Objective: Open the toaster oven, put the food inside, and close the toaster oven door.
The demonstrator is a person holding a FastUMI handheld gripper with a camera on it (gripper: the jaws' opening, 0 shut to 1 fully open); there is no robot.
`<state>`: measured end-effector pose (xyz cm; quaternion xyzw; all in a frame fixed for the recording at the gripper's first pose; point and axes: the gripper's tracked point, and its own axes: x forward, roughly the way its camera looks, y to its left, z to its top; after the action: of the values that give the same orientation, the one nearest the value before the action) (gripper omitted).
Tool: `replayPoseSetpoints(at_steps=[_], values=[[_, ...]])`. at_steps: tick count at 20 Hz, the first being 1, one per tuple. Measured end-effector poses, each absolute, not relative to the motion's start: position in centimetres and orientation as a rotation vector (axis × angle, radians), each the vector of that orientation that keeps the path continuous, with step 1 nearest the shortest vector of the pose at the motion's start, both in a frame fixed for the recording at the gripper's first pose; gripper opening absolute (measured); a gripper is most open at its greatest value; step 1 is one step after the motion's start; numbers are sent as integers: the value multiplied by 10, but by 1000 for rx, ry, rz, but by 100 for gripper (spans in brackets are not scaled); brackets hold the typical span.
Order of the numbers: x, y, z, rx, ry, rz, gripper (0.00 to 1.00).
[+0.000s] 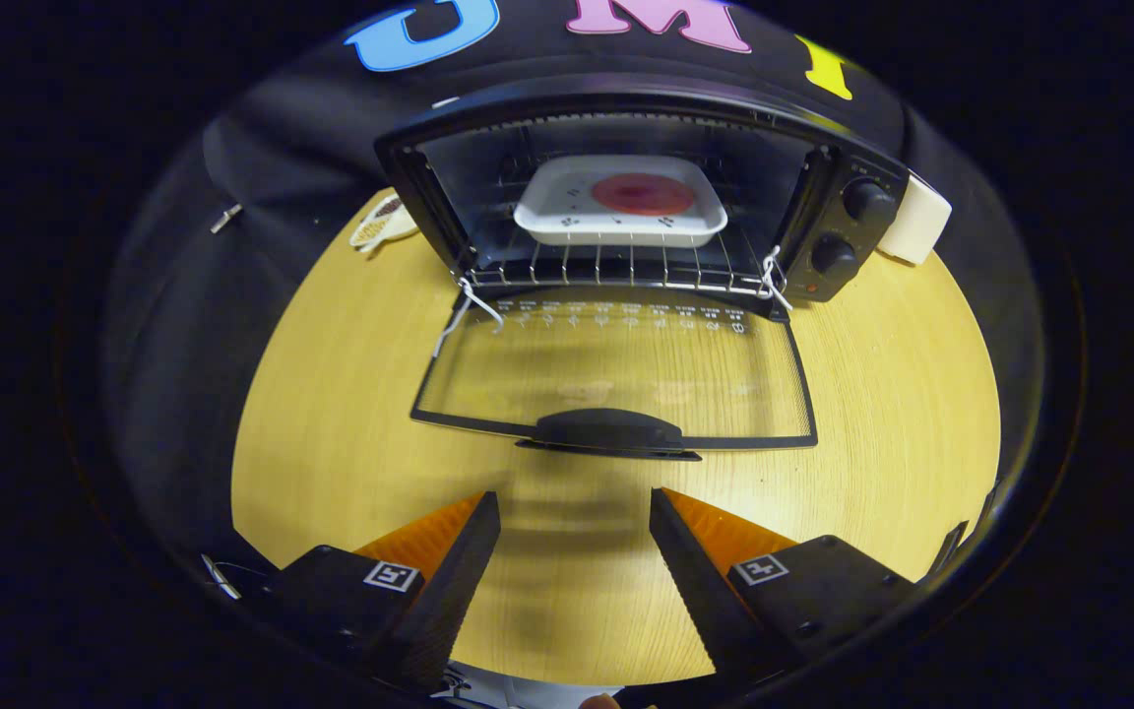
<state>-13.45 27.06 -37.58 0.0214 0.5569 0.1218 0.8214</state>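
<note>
With the gripper (575, 507) spread empty short of the door handle (609, 431), a shallow catch there probably slips, leaving the glass door (616, 369) down.

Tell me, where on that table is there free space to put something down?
Bare wooden table lies right of the lowered glass door, left of it, and between its handle and the open gripper. It is crowded inside the toaster oven, where the white tray fills the rack.

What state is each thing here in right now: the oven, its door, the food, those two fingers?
Toaster oven: open, on the wooden table.
Glass door: folded fully down, handle just ahead of the fingers.
White dish: inside on the wire rack, holding red food.
Gripper: fingers apart, holding nothing.
</note>
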Motion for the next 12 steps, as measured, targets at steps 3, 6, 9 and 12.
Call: replayPoseSetpoints(at_steps=[3, 6, 9, 12], values=[[-128, 262, -397, 10, 1211, 210, 99], [-116, 257, -413, 7, 1228, 159, 100], [-105, 252, -422, 22, 1256, 103, 100], [-107, 251, -419, 19, 1254, 112, 97]])
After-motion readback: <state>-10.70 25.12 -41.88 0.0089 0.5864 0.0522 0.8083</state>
